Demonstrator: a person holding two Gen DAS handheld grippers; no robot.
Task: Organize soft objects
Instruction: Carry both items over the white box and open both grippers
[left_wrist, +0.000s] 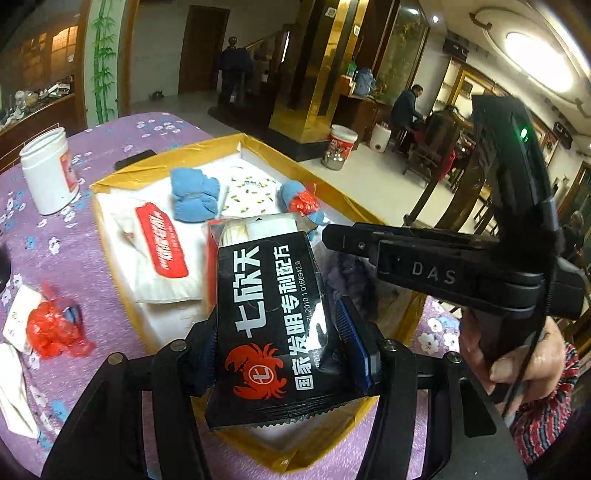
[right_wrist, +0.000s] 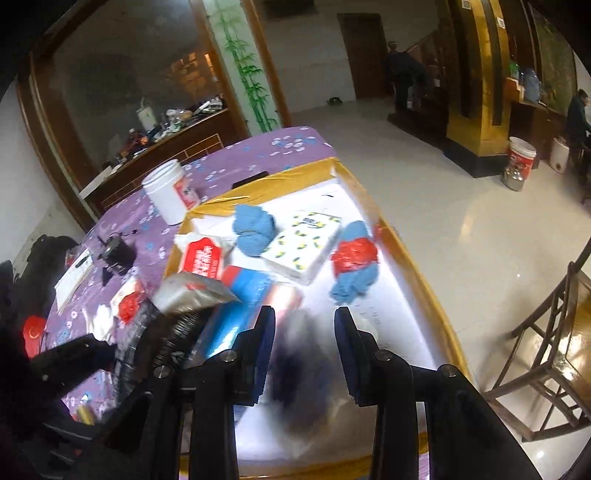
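Note:
My left gripper (left_wrist: 280, 332) is shut on a black packet (left_wrist: 273, 317) with a red crab logo, held over the gold-edged box (left_wrist: 110, 181). In the box lie a white tissue pack with a red label (left_wrist: 162, 243), a blue cloth bundle (left_wrist: 194, 199), a lemon-print pack (left_wrist: 251, 195) and a blue bundle with red plastic (left_wrist: 303, 201). My right gripper (right_wrist: 304, 317) is open over the box (right_wrist: 417, 266), with a blurred dark fuzzy thing (right_wrist: 303, 362) between its fingers, touching neither. The right gripper also shows in the left wrist view (left_wrist: 334, 234).
A white jar (left_wrist: 50, 170) stands on the purple flowered tablecloth (left_wrist: 66, 266) left of the box. Red plastic scraps (left_wrist: 51, 330) and white cloth (left_wrist: 13, 391) lie at the left. A wooden chair (right_wrist: 546, 354) stands right of the table.

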